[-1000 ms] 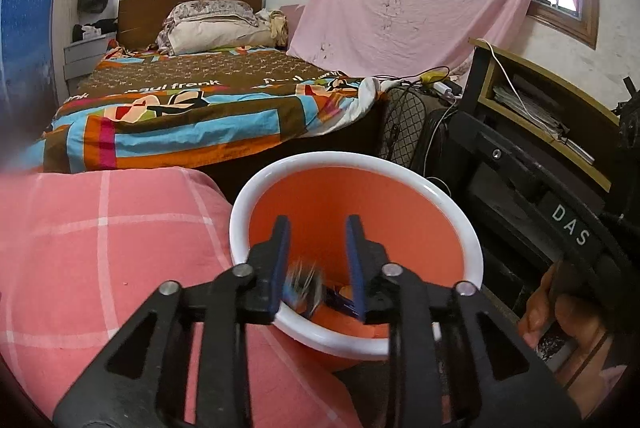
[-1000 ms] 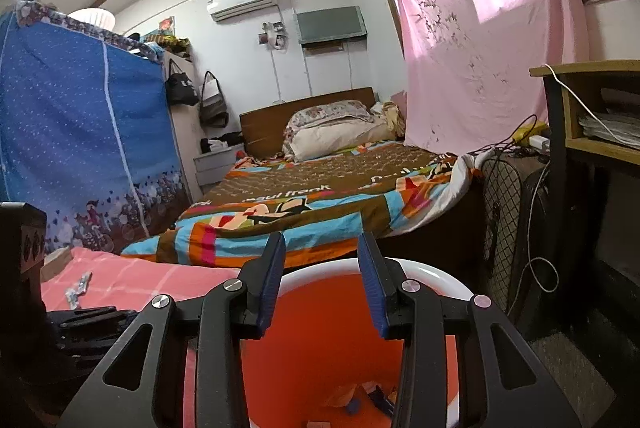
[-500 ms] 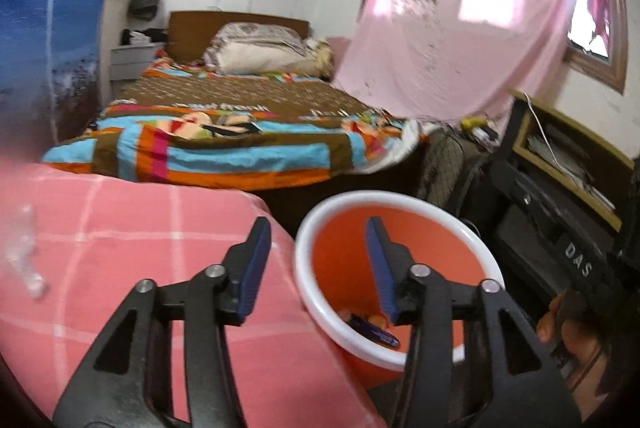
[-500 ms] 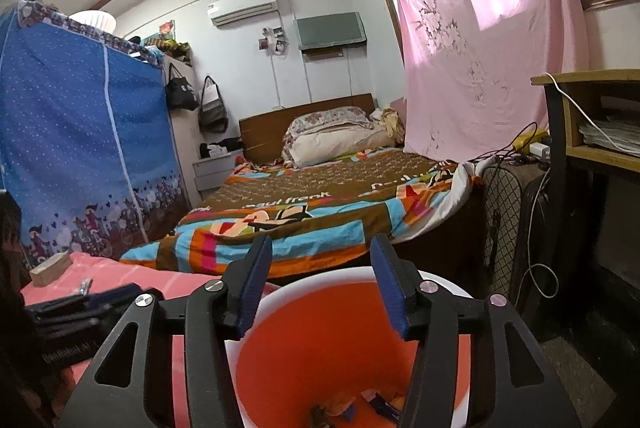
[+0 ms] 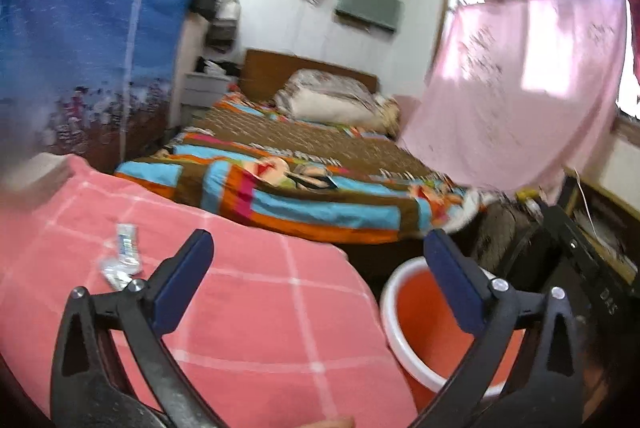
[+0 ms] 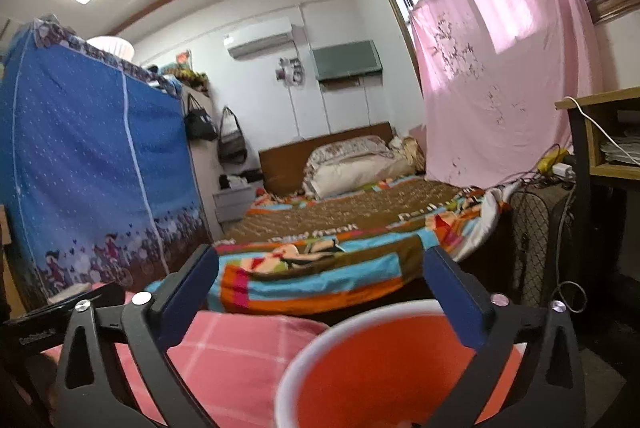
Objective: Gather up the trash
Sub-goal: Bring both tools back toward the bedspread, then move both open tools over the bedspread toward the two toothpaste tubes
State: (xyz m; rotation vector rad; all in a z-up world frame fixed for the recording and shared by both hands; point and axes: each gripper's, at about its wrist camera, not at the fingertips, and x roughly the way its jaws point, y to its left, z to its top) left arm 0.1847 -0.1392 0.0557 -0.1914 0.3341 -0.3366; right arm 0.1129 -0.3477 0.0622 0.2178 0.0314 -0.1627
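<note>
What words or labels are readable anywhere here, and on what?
"Paul frank": bedspread, repeated; the first letter is unclear.
"DAS": black equipment at right, blurred.
Small white lettering on the black device at lower left: too small to read.
Wrappers on the pink cloth: print blurred.

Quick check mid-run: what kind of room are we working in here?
A lived-in bedroom, most likely in a home. A bed with a striped quilt and pillows fills the middle, a blue fabric wardrobe stands beside it, and a pink curtain hangs over the window.
</note>
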